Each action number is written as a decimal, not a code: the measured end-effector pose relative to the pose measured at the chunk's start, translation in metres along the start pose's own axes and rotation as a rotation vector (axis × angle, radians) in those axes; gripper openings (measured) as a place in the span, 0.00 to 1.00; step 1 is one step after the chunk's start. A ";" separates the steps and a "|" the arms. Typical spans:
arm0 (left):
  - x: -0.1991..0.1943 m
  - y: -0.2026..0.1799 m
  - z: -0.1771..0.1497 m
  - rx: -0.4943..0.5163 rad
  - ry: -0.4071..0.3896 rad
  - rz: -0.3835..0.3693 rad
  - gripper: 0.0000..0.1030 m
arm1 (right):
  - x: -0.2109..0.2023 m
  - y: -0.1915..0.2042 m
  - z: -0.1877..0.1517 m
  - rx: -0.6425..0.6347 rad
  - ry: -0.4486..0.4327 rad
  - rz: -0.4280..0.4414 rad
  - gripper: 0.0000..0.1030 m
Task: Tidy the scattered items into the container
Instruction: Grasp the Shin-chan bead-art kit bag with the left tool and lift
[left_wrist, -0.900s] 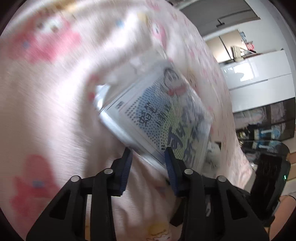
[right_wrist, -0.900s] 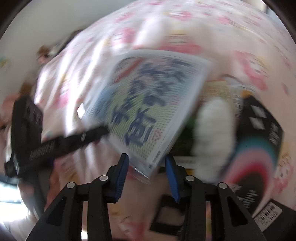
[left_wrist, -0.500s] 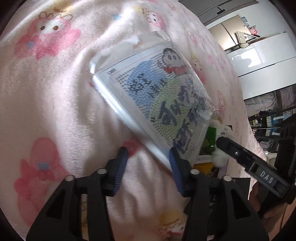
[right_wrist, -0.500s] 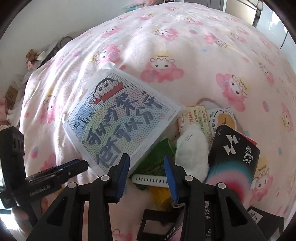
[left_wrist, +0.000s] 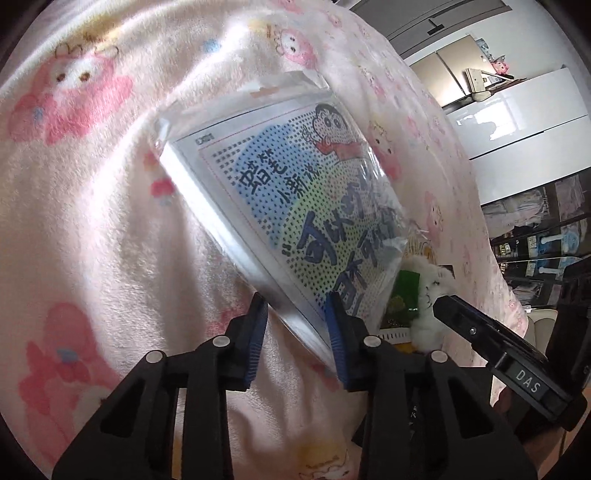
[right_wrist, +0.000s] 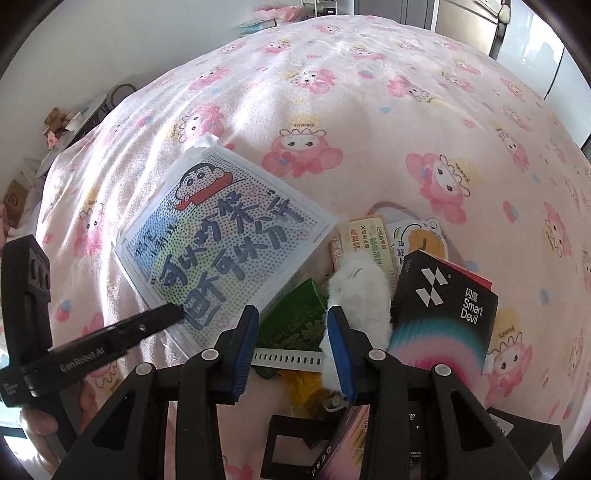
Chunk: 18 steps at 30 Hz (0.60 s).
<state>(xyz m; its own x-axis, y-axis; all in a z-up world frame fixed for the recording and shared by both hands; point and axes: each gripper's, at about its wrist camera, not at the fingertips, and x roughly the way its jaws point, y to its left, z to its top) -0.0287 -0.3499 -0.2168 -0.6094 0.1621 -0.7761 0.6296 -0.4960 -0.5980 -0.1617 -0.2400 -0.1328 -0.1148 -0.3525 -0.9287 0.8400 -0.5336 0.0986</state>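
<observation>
Straddling the bagged picture kit on the bed, left hand-held gripper gapes; slick, stiff, light — pinch its corner.

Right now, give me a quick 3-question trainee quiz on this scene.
1. True or false: the left hand-held gripper is shut.
2. In the right wrist view, what sits just right of the white fluffy toy? A) black Smart Devil box B) a mug C) a shoe
3. Fill in: the blanket is mainly ____.
Key: 1 false, its jaws are open; 2 A; 3 pink.
</observation>
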 end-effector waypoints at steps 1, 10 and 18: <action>-0.003 0.000 0.001 0.004 -0.002 0.003 0.28 | 0.000 0.000 0.000 0.002 -0.001 0.001 0.34; -0.041 0.021 0.002 0.094 0.054 0.062 0.26 | 0.001 0.022 0.003 -0.042 -0.003 0.044 0.34; -0.059 0.071 -0.003 0.039 0.075 0.106 0.29 | 0.044 0.048 0.026 -0.116 0.086 0.074 0.38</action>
<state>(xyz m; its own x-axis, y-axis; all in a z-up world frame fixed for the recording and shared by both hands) 0.0533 -0.3924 -0.2140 -0.5017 0.1695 -0.8483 0.6683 -0.5467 -0.5045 -0.1404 -0.3011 -0.1601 -0.0081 -0.3177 -0.9482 0.9005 -0.4146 0.1312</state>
